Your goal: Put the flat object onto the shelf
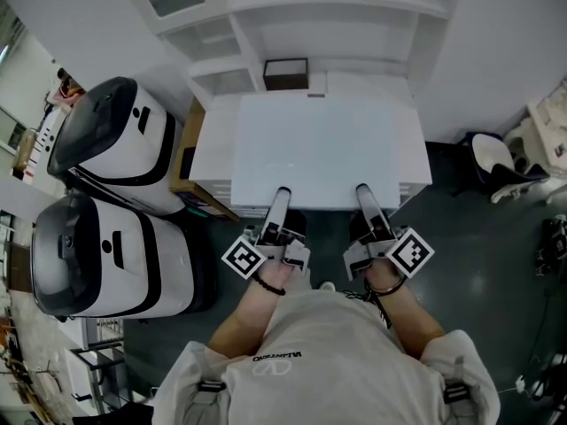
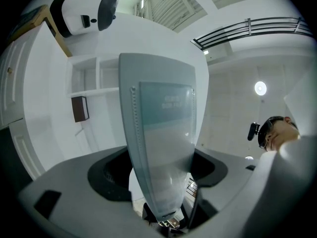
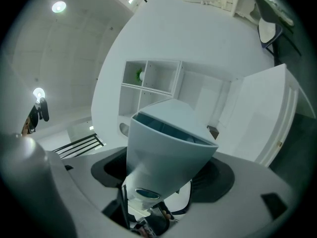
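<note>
The flat object is a large pale rectangular panel, lying level in front of the white shelf unit. Both grippers hold it by its near edge. My left gripper is shut on the left part of that edge, my right gripper on the right part. In the left gripper view the panel rises edge-on out of the jaws. The right gripper view shows the panel the same way, with the shelf compartments beyond it. Whether the panel rests on the white table below or hovers above it, I cannot tell.
A dark brown box stands in a lower shelf compartment, straight behind the panel. Two large white-and-black machines stand at the left, beside a cardboard box. At the right, on the dark floor, is a white chair.
</note>
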{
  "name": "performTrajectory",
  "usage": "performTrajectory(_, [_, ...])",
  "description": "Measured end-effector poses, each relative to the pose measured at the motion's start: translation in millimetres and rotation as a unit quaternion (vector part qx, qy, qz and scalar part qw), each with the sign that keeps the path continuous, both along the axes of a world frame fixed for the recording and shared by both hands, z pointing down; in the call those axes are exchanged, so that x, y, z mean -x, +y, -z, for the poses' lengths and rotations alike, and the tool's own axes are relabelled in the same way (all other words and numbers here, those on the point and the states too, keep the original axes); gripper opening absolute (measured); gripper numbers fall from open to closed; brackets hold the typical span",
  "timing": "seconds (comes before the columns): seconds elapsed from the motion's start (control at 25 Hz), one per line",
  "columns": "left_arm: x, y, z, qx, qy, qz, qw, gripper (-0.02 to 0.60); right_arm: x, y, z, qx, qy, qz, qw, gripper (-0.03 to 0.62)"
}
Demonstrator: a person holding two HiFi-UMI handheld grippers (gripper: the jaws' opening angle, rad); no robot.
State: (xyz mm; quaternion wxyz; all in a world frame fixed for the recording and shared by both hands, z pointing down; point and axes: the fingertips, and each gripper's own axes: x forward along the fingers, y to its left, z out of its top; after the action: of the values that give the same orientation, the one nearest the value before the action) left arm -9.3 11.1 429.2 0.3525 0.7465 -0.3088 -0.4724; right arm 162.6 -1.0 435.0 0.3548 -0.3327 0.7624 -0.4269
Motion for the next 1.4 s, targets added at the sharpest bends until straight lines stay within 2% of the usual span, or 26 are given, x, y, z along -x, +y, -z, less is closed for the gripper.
performTrajectory(0.24, [6,-37,1,-0.003,0.011,-0.005,0.9999,0.336,5,-35,3,-0.002,0.009,-0.007,1.000,0.365])
performTrajectory(0.52, [18,-105,9,-0.009,0.026,-0.014,0.9995,0.336,17,-101,21,-0.018,0.025,-0.016,0.999,0.365])
performTrajectory(1.04, [80,-255,69,-0.015,0.025,-0.032,0.9991,0.336,78,-247,79,-0.033,0.029,-0.033,0.998,0.365])
performTrajectory(1.4, [89,-278,111,-0.055,0.014,-0.066,0.9962,0.334,88,-261,123,-0.083,0.033,-0.059,0.994,0.365])
